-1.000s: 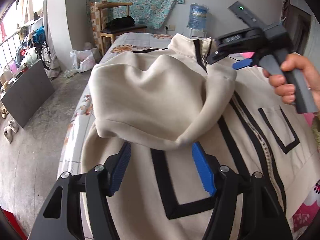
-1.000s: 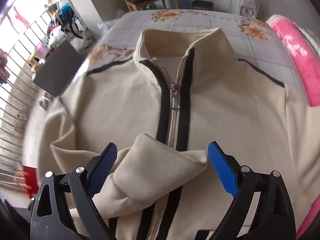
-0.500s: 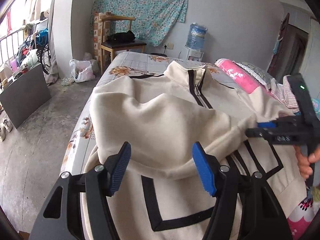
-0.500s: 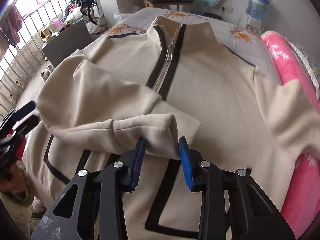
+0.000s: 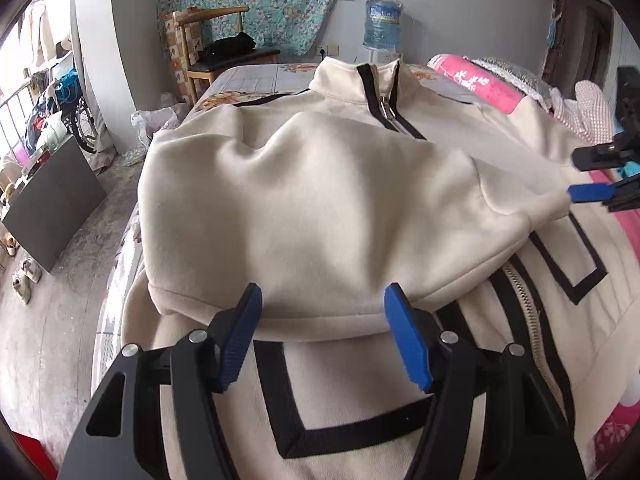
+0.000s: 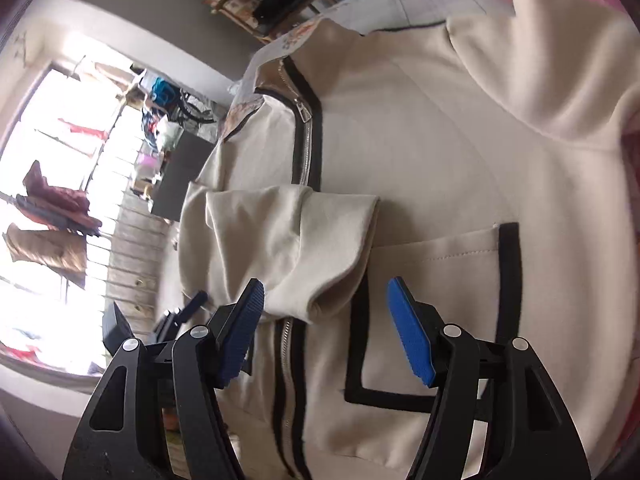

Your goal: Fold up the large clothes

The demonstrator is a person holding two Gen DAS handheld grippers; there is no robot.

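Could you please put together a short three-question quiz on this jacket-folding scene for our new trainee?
1. True or false: the sleeve lies folded across the jacket front.
2. What colour is the blanket beside the jacket?
3. The right gripper is: A) clamped on the cuff; B) opening, nothing between its pads; C) out of view.

Key: 1 true; 2 pink; 3 B.
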